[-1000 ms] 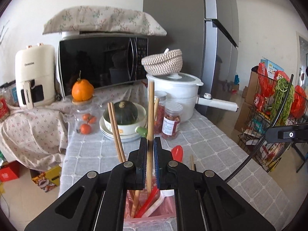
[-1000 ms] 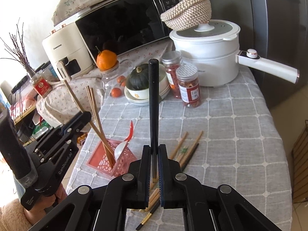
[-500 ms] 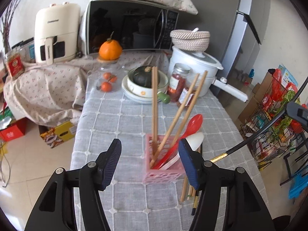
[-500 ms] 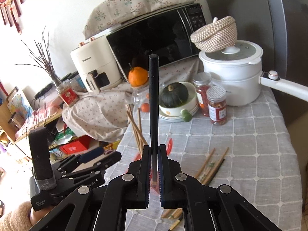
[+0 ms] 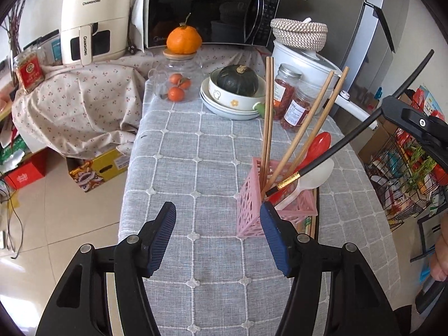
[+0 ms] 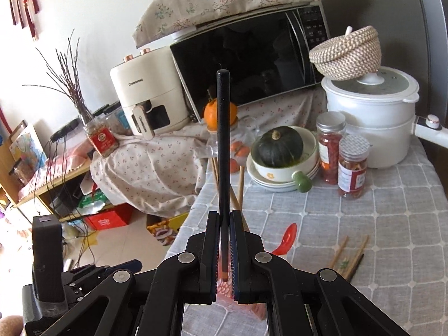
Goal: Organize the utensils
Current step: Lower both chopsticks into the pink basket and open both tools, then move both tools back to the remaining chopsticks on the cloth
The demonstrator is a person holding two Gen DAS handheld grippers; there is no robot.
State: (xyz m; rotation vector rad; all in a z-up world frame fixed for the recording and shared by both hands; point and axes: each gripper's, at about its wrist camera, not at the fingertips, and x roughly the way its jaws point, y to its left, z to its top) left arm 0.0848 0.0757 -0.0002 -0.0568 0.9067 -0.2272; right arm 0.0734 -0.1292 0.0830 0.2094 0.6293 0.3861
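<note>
A black chopstick [image 6: 224, 151] is clamped in the right tool [image 6: 224, 252], its tip at the pink utensil basket [image 5: 252, 204]. The left tool [image 5: 218, 235] is held apart, empty. The light basket could be tipped by an off-centre insertion.

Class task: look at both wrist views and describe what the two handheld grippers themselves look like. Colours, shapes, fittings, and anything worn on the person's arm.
Both are matte black plastic tools. The left gripper has two angular linkage arms with triangular cut-outs, silver pivot screws, and ribbed dark blue pads on the fingers. The right gripper shares that build, with round silver pivots. In the right view the left one shows an upright black block. A fuzzy beige sleeve cuff shows beneath it.
</note>
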